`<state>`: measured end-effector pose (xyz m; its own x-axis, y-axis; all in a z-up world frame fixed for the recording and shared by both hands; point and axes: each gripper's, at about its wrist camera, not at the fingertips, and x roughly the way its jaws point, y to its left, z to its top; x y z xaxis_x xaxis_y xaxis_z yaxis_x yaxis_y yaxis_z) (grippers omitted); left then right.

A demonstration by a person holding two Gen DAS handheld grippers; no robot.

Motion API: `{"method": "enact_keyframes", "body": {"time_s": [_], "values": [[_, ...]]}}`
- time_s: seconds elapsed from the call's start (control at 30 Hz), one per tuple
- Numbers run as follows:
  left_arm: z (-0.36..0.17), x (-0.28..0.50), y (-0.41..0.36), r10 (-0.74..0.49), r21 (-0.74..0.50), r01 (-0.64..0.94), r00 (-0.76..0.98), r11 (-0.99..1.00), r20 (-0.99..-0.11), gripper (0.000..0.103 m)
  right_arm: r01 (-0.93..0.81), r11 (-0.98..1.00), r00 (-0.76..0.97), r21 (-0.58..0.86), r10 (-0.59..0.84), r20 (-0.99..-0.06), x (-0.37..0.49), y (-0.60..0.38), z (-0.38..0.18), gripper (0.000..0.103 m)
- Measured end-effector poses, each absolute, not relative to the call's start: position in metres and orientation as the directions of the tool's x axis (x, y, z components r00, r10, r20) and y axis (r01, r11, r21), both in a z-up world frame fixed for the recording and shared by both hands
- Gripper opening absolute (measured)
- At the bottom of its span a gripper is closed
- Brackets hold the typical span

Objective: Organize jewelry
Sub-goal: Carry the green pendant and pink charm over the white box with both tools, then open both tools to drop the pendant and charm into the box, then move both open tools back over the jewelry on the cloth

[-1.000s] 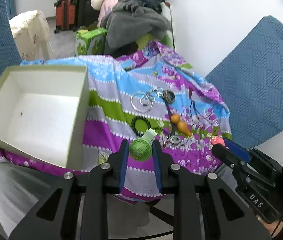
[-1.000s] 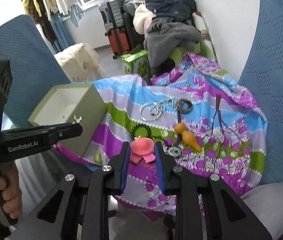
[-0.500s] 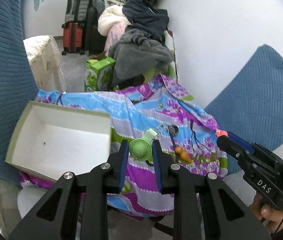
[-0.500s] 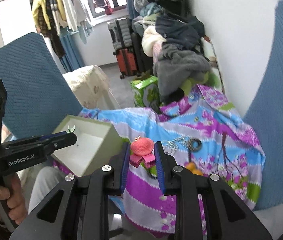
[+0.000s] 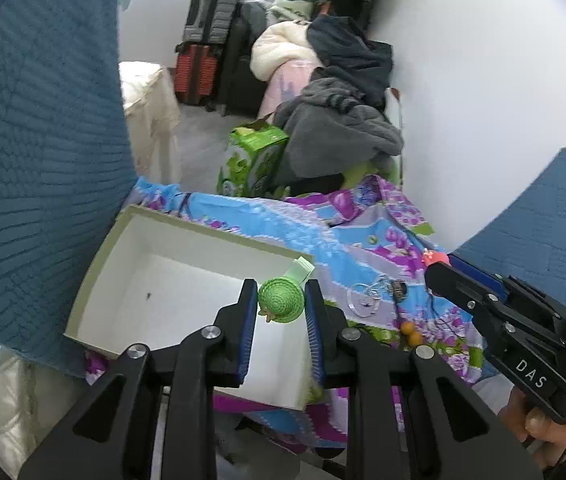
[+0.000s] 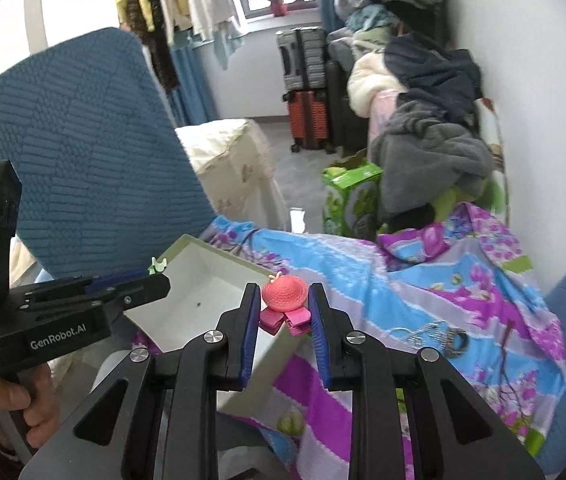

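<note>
My left gripper [image 5: 281,304] is shut on a green hat-shaped hair clip [image 5: 281,299] and holds it above the right part of the open white box [image 5: 171,280]. My right gripper [image 6: 284,304] is shut on a pink hat-shaped hair clip [image 6: 284,294] and holds it above the box's right corner [image 6: 207,284]. Silver rings and a dark pendant [image 5: 379,292], plus orange beads [image 5: 413,330], lie on the floral cloth [image 5: 347,240] right of the box. The silver rings and pendant also show in the right wrist view [image 6: 439,334].
The box stands on a cloth-covered seat between two blue quilted chair backs [image 5: 35,128] [image 6: 83,152]. Behind are a green carton [image 5: 251,164], a heap of clothes [image 5: 335,120], suitcases [image 6: 307,92] and a white wall.
Both grippers rose and drew back from the cloth with their clips, then swung left. The green clip now hangs over the box and the pink clip over its right corner.
</note>
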<state>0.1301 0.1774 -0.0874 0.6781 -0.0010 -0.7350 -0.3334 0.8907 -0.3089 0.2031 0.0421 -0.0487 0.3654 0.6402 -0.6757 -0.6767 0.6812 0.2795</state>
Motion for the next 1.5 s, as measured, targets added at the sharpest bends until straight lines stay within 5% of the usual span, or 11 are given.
{"method": "enact_keyframes", "body": {"time_s": [0.53,1.2,1.37,1.5], "values": [[-0.148,0.128,0.236,0.002,-0.323,-0.447,0.587,0.834,-0.809,0.024,-0.760,0.572,0.125,0.310,0.596,-0.793,0.204,0.134,-0.120,0.022],[-0.171,0.121,0.247,0.010,-0.287,-0.475,0.531,0.832,-0.848,0.025,-0.747,0.581,0.048,0.324,0.533,-0.845,0.196,0.146,-0.159,0.029],[-0.152,0.117,0.244,0.037,-0.282,-0.476,0.557,0.833,-0.830,0.047,-0.749,0.588,0.107,0.307,0.564,-0.819,0.197,0.135,-0.135,0.033],[-0.124,0.110,0.236,0.079,-0.268,-0.477,0.590,0.837,-0.803,0.049,-0.754,0.586,0.156,0.298,0.600,-0.785,0.199,0.117,-0.108,0.033]]}}
